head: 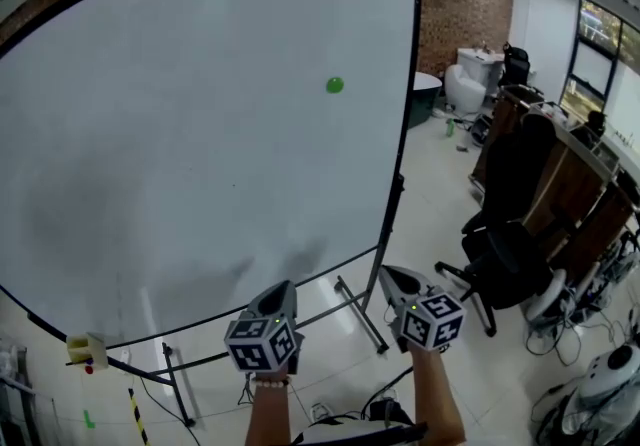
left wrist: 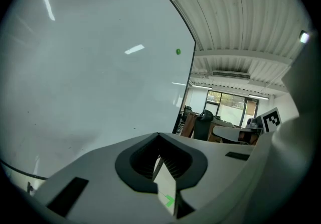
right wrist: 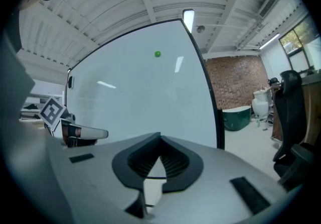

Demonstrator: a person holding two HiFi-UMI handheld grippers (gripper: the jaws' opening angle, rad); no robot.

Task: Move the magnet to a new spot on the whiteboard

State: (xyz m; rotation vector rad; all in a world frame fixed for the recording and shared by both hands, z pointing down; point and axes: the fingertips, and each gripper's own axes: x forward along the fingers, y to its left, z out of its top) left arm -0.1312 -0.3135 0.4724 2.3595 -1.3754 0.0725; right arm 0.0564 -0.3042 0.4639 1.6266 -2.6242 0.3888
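Whiteboard (head: 200, 134) with small round green magnet (head: 334, 85)

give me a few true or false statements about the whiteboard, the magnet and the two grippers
1. The small round green magnet sits on the large white whiteboard. True.
2. The right gripper holds the magnet. False: its jaws are together on nothing, well away from the magnet.
3. The magnet is near the whiteboard's lower left corner. False: it is toward the upper right.
4. In the head view, the left gripper is below the magnet. True.
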